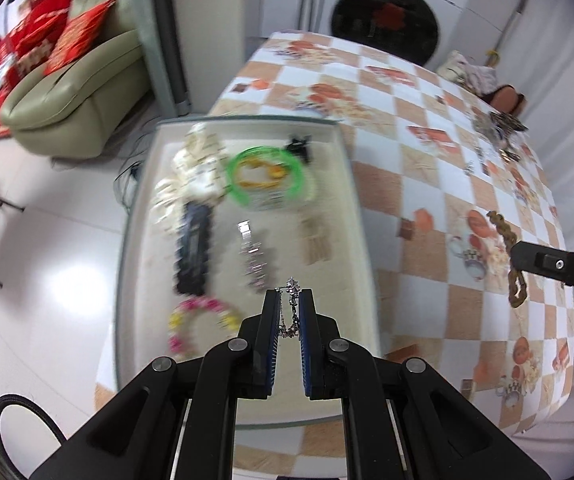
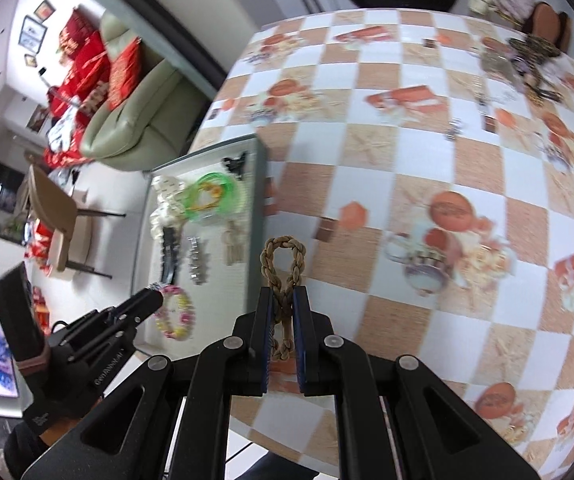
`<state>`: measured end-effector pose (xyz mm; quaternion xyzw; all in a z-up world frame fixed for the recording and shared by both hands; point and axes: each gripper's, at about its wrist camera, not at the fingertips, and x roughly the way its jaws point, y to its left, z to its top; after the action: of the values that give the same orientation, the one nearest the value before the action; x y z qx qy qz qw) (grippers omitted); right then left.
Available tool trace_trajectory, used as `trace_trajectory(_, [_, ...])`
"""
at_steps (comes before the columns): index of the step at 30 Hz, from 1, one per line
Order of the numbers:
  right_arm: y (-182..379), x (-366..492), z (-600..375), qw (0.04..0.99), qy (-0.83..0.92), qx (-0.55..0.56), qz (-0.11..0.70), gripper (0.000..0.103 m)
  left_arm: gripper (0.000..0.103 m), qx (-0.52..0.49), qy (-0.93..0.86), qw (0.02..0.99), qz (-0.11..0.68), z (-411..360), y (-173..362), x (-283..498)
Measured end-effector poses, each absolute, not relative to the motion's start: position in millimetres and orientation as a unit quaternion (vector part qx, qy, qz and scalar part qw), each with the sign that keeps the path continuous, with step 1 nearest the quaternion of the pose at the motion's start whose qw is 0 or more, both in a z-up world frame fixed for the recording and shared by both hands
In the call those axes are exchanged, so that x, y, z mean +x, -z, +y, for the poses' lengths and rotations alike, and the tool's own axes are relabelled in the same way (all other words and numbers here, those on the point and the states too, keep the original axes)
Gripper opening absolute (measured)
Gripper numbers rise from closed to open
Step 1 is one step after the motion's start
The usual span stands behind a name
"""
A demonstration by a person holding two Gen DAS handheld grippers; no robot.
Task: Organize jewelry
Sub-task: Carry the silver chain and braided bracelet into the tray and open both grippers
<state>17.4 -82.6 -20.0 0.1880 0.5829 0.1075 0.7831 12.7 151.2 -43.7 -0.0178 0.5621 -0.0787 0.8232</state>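
Jewelry in hand: left tool (image 1: 289,304) was closed on a silver chain (image 1: 290,312) over the tray (image 1: 343,216); right tool (image 2: 283,300) was clamped on a braided bracelet (image 2: 283,256) above the desk (image 2: 407,152).
Tray: about eight pieces, one green bangle (image 1: 265,178), one flowered bracelet (image 1: 201,320).
Far desk: one loose pile (image 2: 523,60).
Progress: seemingly past halfway; two held pieces and the pile remained.

Your left tongs (image 1: 289,300) pinching a silver chain (image 1: 290,312) above the tray (image 1: 351,216), green bangle (image 1: 265,174) inside, braided bracelet (image 1: 507,240) over the checkered tabletop (image 1: 407,168)
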Motion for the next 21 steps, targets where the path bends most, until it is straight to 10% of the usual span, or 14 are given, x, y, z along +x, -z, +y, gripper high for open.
trace_trajectory(21, [46.9,52.2,15.2,0.751,-0.198,0.131,0.616,0.010,0.014,-0.054,0.038,0.808,0.585,193.9,76.4,6.2])
